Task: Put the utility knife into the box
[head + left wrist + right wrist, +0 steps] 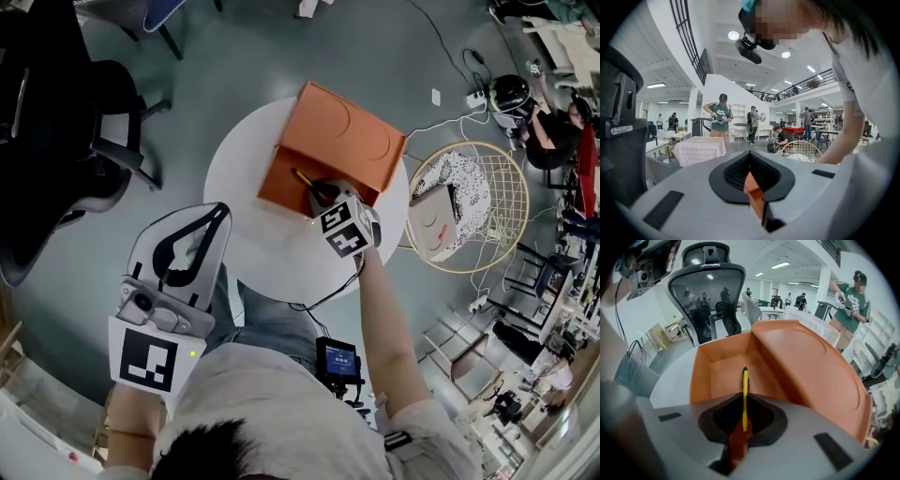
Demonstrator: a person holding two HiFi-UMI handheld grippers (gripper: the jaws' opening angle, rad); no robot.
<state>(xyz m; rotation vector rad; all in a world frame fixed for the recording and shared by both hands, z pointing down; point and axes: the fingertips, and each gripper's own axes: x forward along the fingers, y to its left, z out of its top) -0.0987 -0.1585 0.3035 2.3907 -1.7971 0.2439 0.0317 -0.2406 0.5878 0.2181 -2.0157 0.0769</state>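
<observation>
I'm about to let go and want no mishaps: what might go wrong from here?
1. The right gripper pinches the utility knife near its rear end, so the long free front may pivot or slip early.
2. The knife hangs near the front wall of the box. Released here, it might catch the rim and land on the table.
3. The left gripper is held away, shut and empty, so nothing steadies the box if it is nudged.

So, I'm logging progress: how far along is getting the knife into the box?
Done: the utility knife is clamped in the right gripper. In hand: it hangs over the open box, tip pointing inside, not yet released. Left: lower it in and let go. The left gripper is shut, empty, away from the box.
</observation>
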